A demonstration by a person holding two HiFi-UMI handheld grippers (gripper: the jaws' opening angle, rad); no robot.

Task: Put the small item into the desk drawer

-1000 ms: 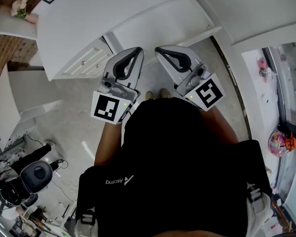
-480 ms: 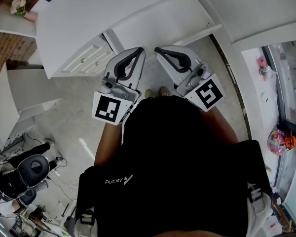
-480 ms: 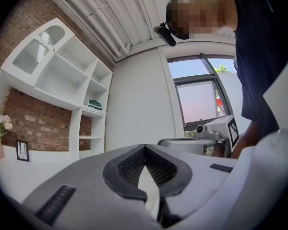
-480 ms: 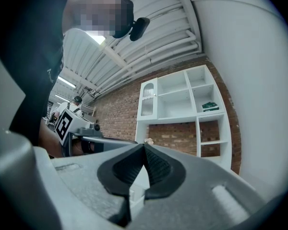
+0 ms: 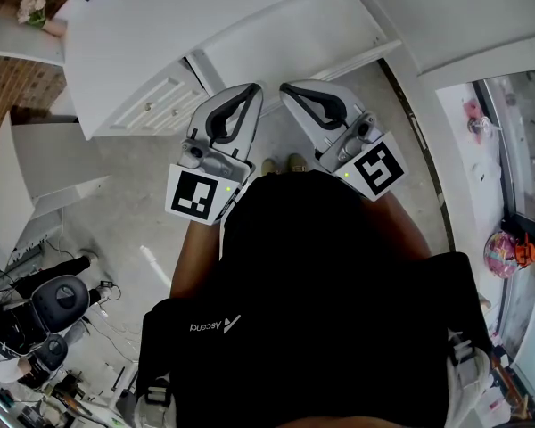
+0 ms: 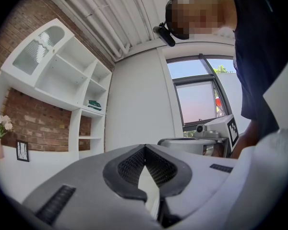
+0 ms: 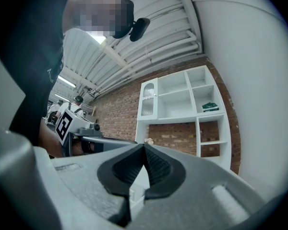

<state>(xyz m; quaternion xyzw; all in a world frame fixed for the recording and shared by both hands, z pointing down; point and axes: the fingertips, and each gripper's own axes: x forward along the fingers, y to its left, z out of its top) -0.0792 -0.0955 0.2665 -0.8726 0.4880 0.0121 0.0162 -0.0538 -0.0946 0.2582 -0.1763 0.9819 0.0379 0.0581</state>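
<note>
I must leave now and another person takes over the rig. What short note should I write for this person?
Left gripper: shut, empty, held level in front of the chest.
Right gripper: shut, empty, beside the left one.
Things: the white desk is ahead; its drawer fronts look closed. The small item shows in no view.
Done: nothing that can be seen.
Left: find the item, open a drawer, put the item in.

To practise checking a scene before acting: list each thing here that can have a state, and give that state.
left gripper, shut, holding nothing.
right gripper, shut, holding nothing.
desk drawers, closed.
green book, lying flat on a shelf.
</note>
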